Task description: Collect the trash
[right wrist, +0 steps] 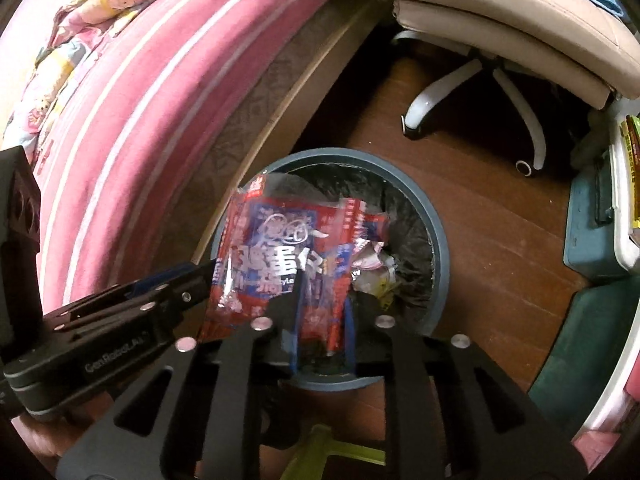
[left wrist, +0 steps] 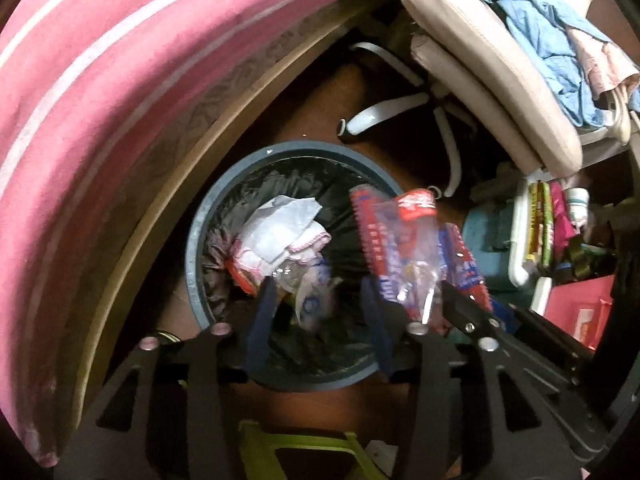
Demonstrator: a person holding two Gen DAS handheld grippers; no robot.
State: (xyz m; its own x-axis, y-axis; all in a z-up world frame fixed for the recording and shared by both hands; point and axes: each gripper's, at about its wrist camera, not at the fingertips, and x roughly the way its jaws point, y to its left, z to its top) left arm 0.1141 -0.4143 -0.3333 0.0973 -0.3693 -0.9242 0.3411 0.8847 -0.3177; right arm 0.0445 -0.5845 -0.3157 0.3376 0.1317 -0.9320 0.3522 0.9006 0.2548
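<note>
Grippers hang over the round blue-grey bin (right wrist: 436, 240) lined with black plastic. Left gripper (left wrist: 320, 300) stands parted with nothing between its fingers. The red-and-blue crinkled plastic wrapper (right wrist: 280, 256) hangs above the bin between the right gripper (right wrist: 320, 320) fingers, seemingly loosened, though blur obscures contact.

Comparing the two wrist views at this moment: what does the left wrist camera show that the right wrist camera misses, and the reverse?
Left wrist only: blue clothes heaped on the office chair, and a red box at the right edge.

Right wrist only: a cartoon-print quilt on the bed, and the large white lettering on the snack wrapper.

Both: the round bin lined with a black bag, white crumpled paper inside, the wrapper over its opening, and the pink bed cover.
</note>
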